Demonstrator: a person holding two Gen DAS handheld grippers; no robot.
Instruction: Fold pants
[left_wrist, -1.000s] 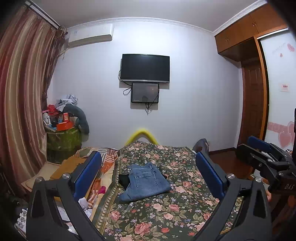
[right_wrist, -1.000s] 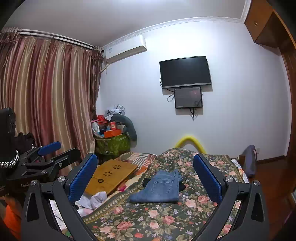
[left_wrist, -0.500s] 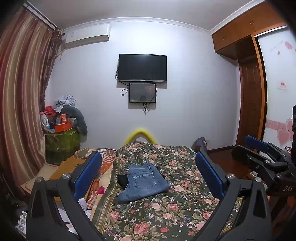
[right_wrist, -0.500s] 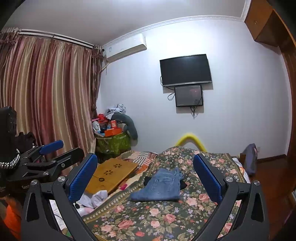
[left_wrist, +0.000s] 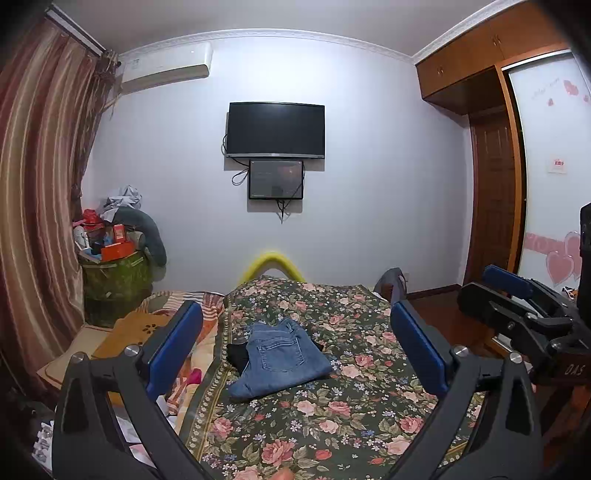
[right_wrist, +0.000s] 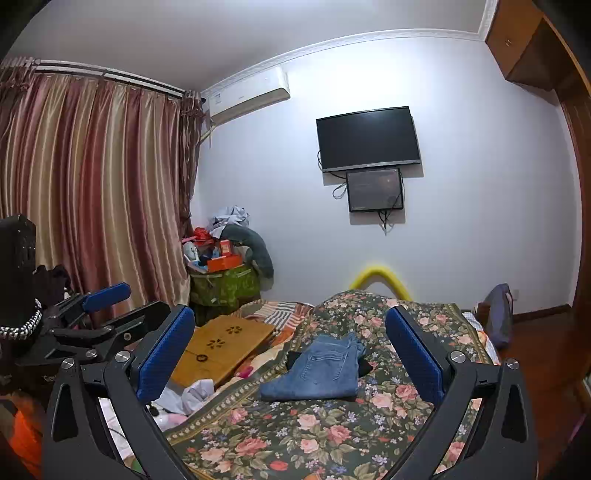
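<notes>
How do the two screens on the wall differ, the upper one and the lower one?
The upper screen is clearly larger and wider than the lower screen. The upper screen is plain black, while the lower screen shows a faint reddish glow or reflection. Loose cables hang around the lower screen; the upper screen shows only a loop at its left edge. Both are dark, rectangular and fixed flat to the white wall.
</notes>
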